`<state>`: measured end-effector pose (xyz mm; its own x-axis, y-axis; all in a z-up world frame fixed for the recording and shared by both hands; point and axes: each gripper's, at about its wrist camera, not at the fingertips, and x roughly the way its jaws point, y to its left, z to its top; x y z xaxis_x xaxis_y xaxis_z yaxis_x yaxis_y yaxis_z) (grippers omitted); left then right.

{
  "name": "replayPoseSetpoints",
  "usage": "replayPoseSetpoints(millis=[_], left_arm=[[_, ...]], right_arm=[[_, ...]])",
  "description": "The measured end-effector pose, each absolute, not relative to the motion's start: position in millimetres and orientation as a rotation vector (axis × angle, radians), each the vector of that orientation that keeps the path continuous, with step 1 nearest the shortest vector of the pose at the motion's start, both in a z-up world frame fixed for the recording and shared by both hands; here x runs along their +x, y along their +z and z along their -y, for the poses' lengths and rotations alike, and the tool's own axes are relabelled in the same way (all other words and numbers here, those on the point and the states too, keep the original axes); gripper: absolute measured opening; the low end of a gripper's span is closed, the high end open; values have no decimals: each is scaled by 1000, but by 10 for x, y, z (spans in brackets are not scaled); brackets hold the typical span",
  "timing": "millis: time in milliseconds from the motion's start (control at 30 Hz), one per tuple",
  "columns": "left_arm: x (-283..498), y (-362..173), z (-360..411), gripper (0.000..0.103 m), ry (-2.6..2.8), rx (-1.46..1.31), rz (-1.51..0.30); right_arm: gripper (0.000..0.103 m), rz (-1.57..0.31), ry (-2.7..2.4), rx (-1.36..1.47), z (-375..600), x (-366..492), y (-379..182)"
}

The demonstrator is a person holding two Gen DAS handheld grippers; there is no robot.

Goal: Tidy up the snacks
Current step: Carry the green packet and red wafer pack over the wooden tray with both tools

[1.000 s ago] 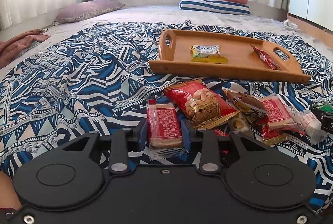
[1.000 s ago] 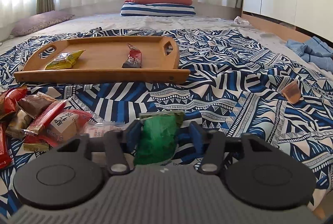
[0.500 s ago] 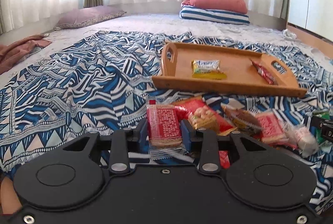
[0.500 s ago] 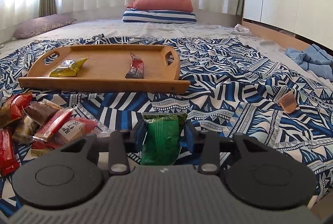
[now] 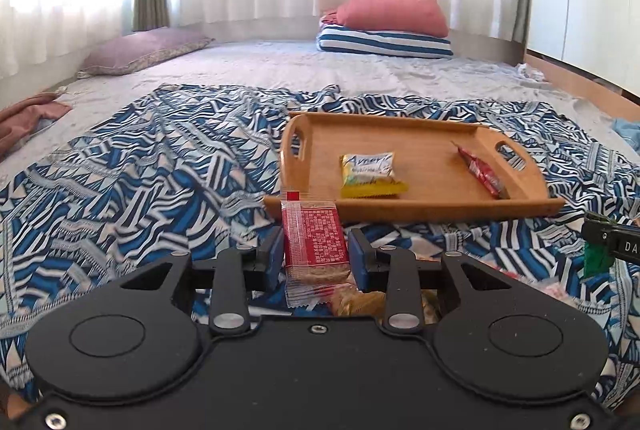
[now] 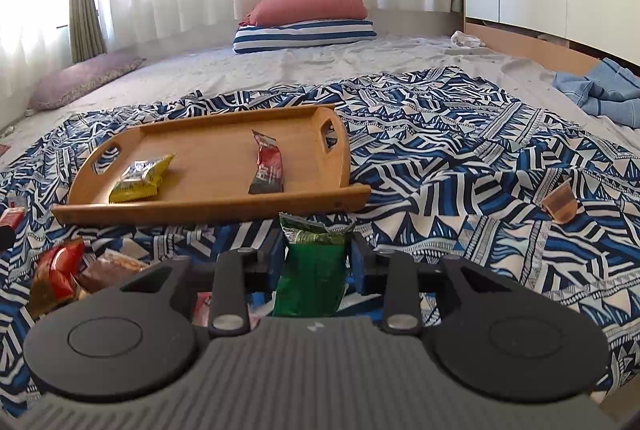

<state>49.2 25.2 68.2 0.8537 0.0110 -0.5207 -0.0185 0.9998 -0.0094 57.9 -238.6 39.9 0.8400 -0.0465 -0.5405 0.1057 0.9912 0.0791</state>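
A red cracker packet (image 5: 316, 244) is clamped in the left gripper (image 5: 316, 256), its lower end hidden. A green packet (image 6: 312, 272) is pinched by the right gripper (image 6: 316, 262). The wooden tray (image 5: 436, 208) lies ahead; remaining snacks (image 6: 60, 278) are largely cut off below.

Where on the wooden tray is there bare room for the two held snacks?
Wooden tray: bare between the yellow packet and dark red packet, and behind both. Crowded: the loose snack pile on the blanket before it.
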Motion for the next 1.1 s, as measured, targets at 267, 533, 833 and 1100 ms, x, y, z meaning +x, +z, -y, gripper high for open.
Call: replayPoseSetpoints(millis=[267, 533, 833, 1100], left_arm=[[841, 867, -320, 32, -45, -70, -587], [1348, 999, -415, 32, -92, -118, -631], [1973, 892, -387, 32, -93, -126, -695], [2377, 661, -397, 32, -60, -112, -740]], right_arm=[[37, -587, -64, 146, 2457, 844, 627], [36, -643, -13, 166, 2535, 1295, 844], [36, -701, 44, 115, 2523, 1856, 891], [36, -783, 70, 30, 2473, 2358, 669]])
